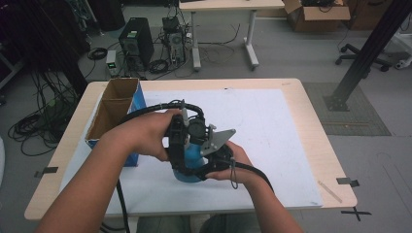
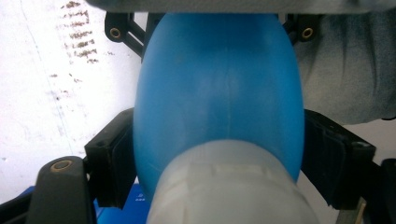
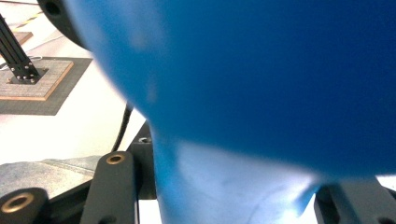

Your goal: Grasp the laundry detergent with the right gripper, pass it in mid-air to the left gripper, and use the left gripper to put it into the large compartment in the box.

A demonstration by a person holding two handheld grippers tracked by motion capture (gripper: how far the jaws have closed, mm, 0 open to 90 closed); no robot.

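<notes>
- High view: both hands meet over the middle of the white-covered surface (image 1: 272, 126). L claw (image 1: 182, 145) and R claw (image 1: 214, 158) close in on one blue bottle (image 1: 193, 162), which sits between them, base near the surface.
- High view: open cardboard box w/ blue side (image 1: 114, 109) lies just left of L hand (image 1: 145, 133), near the surface's left edge. R hand (image 1: 240, 165) is at the bottle's right.
- L claw view: blue bottle (image 2: 219, 93) runs straight out ahead of the claw, its whitish cap (image 2: 229, 186) nearest the camera. Black pads (image 2: 112, 158) sit at both sides of the body just behind the cap; they look to touch it, so L claw is clamped on the bottle.
- L claw view: R claw's black links show at the bottle's far end.
- R claw view: blue bottle (image 3: 261, 79) very close, blurred. Its narrower part drops between the jaws; R claw is clamped on it.
- R claw view: white surface (image 3: 84, 121) off to the left, beyond the jaws.
</notes>
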